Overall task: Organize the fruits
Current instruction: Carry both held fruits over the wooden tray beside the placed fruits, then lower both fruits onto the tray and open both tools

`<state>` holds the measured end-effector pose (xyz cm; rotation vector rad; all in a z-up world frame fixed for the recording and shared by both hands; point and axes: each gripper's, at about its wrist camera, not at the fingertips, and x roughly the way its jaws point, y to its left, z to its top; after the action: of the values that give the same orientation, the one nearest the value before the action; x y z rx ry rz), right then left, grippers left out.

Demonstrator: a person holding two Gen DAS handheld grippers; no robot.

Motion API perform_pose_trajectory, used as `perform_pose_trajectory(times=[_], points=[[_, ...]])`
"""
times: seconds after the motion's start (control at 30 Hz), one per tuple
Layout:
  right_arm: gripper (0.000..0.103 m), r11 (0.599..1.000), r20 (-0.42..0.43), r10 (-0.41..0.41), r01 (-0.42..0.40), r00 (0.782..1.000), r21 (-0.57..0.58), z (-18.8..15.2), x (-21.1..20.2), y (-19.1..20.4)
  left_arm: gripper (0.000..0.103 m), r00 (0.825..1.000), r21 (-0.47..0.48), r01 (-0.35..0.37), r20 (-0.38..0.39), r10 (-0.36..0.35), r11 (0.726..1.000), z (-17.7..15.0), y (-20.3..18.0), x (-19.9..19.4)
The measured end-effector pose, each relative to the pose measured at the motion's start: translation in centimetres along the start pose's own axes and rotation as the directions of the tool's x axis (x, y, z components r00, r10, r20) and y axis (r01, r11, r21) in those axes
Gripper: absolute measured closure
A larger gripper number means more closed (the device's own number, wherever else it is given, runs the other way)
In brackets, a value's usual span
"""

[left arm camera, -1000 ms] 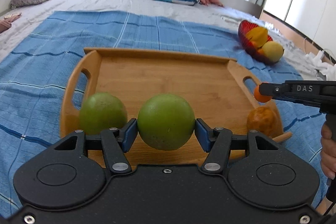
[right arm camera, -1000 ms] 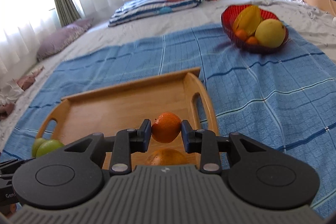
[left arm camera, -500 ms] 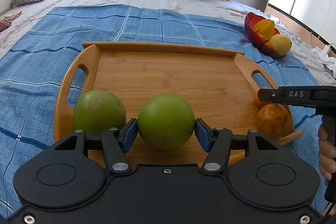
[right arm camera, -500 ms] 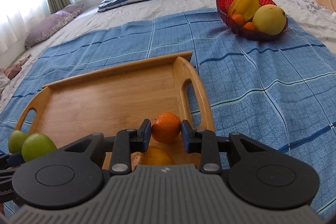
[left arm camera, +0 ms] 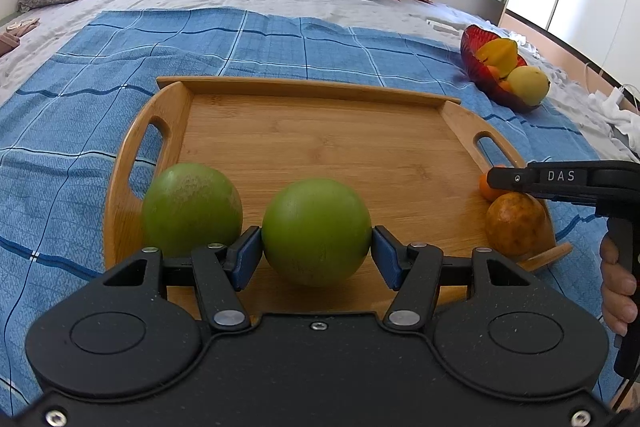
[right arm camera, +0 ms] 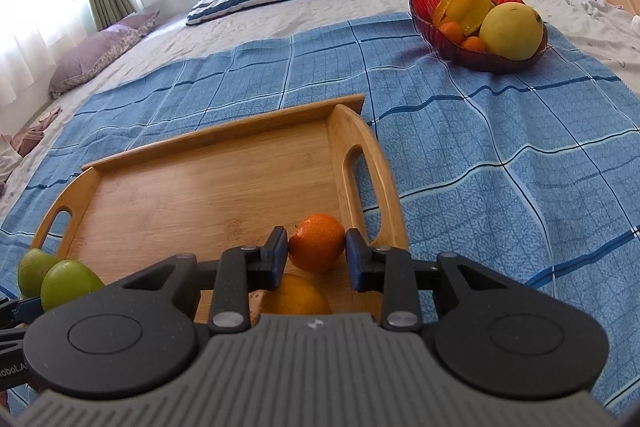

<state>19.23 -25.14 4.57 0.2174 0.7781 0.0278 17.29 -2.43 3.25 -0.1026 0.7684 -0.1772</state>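
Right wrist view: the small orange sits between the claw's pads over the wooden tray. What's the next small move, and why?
Probably open the right claw a little wider, then draw it straight back. Its jaws have just been opening with the small orange between them, and the orange looks settled on the wooden tray, so only clearing the pads seems left.

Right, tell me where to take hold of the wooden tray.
Take the wooden tray by its two curved end handles, coming from outside each end and hooking through each cut-out slot. The long sides probably offer only a low, thin wall.
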Motion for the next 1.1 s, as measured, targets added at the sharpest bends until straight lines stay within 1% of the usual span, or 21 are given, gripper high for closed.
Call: perform_pose_trajectory(times=[0.03,0.07,0.13,0.17,0.2,0.27,0.43,0.53,0.6,0.63,0.7,0.8,0.97,1.1], points=[[0.056,1.000,-0.001,0.003,-0.003,1.000,0.000,0.0,0.0,0.0,0.045,1.000,0.000,0.002,0.004,-0.002,1.000,0.0,0.0,-0.1],[0.055,1.000,-0.002,0.007,-0.007,1.000,0.003,0.0,0.0,-0.1,0.044,1.000,0.003,0.006,0.014,-0.006,1.000,0.0,0.0,-0.2],[0.046,1.000,-0.002,0.013,-0.013,1.000,0.011,0.1,-0.1,-0.2,0.032,1.000,0.002,0.016,0.027,-0.016,1.000,0.0,0.1,-0.7],[0.043,1.000,-0.001,0.018,-0.018,1.000,0.017,0.1,-0.2,-0.3,0.030,0.999,-0.002,0.028,0.032,-0.028,1.000,0.1,0.2,-0.9],[0.041,0.999,0.003,0.026,-0.026,1.000,0.020,0.1,-0.4,-0.4,0.027,0.999,-0.006,0.037,0.037,-0.036,0.999,0.1,0.2,-1.1],[0.037,0.999,0.016,0.032,-0.032,0.999,0.020,0.0,-0.8,-0.5,0.024,0.998,-0.006,0.045,0.046,-0.044,0.999,0.1,0.2,-1.6],[0.030,0.998,0.057,0.059,-0.060,0.997,0.009,-0.4,-2.5,-0.4,0.015,0.997,0.029,0.035,0.067,-0.037,0.999,-0.2,-0.2,-2.7],[0.023,0.997,0.094,0.077,-0.076,0.993,-0.008,-0.9,-3.8,-0.2,0.012,0.996,0.048,0.022,0.087,-0.027,0.999,-0.5,-0.5,-3.5],[0.017,0.996,0.122,0.090,-0.088,0.988,-0.027,-1.4,-4.8,0.0,0.010,0.995,0.055,0.020,0.099,-0.025,0.998,-0.8,-0.4,-4.1],[0.016,0.995,0.136,0.098,-0.094,0.986,-0.039,-1.7,-5.3,0.2,0.007,0.994,0.057,0.020,0.105,-0.026,0.998,-1.0,-0.4,-4.5],[0.013,0.993,0.160,0.109,-0.101,0.981,-0.062,-2.3,-6.1,0.5,0.007,0.992,0.066,0.022,0.121,-0.030,0.998,-1.5,-0.2,-5.3],[0.010,0.989,0.194,0.122,-0.101,0.973,-0.112,-3.6,-7.4,1.2,0.001,0.990,0.080,0.023,0.138,-0.034,0.997,-2.3,0.0,-6.4],[0.000,0.979,0.259,0.137,-0.091,0.956,-0.181,-6.2,-9.2,2.3,0.000,0.987,0.096,0.045,0.151,-0.060,0.994,-4.0,0.4,-7.8],[0.000,0.973,0.303,0.143,-0.077,0.942,-0.219,-8.2,-10.3,2.9,0.000,0.985,0.108,0.037,0.162,-0.054,0.993,-5.6,0.6,-8.7]])
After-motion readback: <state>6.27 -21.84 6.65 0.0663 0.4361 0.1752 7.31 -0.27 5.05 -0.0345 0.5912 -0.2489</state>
